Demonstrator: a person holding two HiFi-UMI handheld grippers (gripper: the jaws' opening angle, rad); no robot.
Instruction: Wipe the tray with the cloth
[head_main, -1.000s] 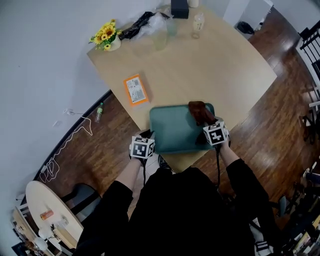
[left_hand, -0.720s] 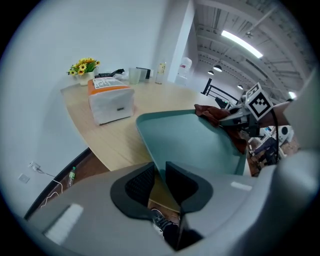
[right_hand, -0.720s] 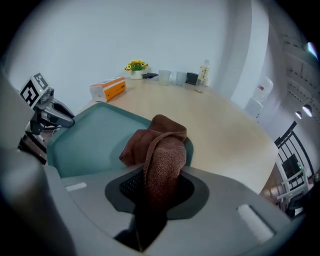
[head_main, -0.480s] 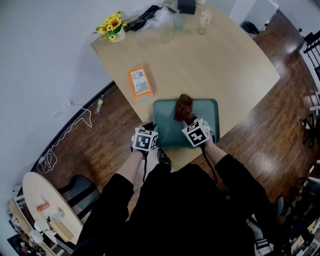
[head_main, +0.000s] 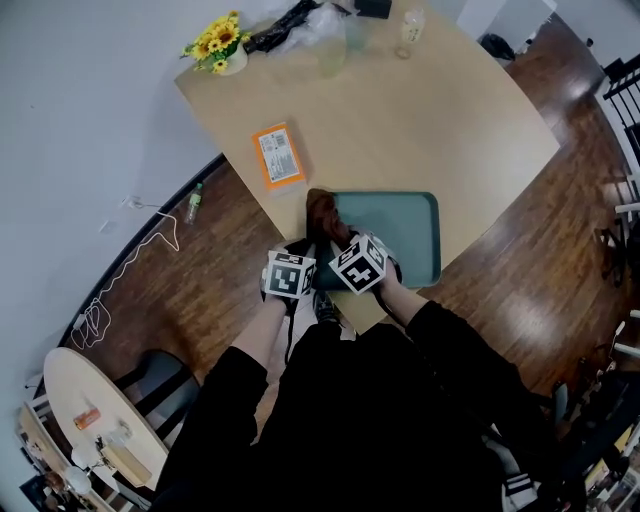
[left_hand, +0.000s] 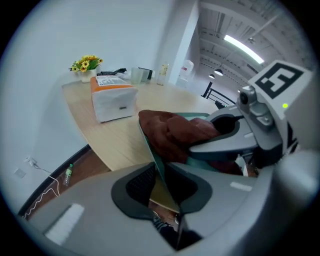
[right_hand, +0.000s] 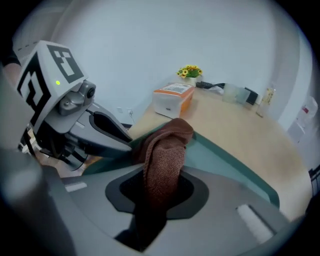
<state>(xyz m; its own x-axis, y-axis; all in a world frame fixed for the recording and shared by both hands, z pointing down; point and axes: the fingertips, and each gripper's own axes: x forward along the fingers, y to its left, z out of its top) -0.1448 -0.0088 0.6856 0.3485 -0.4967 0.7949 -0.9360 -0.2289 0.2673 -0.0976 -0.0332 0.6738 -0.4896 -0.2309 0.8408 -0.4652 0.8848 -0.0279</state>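
**Tray** (head_main: 400, 230): green, rectangular, with rounded corners. It lies on the table (head_main: 430, 120) at the near edge, just below the centre of the head view. Its left end is between the two grippers.

**Cloth** (head_main: 322, 212): reddish-brown knit, bunched. It sits at the left end of the tray, against the rim. In the right gripper view it rises from the jaws in a folded strip, and its top flops over onto the green surface.

**Left gripper** (left_hand: 161, 180): clenched on the thin left rim of the tray, which runs edge-on between the two dark pads. The cloth lies just beyond the jaws. Its marker cube is at lower centre-left in the head view, touching or nearly touching the right gripper's cube.

**Right gripper** (right_hand: 157, 192): clamped on the cloth, with fabric filling the gap between the pads. It sits over the left part of the tray, close beside the left gripper.

**Table**: light wood, filling the upper centre of the head view.

**Orange box** (head_main: 277, 155): flat on the table, up and to the left of the tray and apart from it.

**Flowers** (head_main: 214, 42): yellow, in a small pot at the table's far left corner, at the upper left of the frame.

**Bottle** (head_main: 409, 27) and **cup** (head_main: 333, 55): clear, standing near the table's far edge at the top of the frame.

**Floor** (head_main: 200, 290): dark wood boards.
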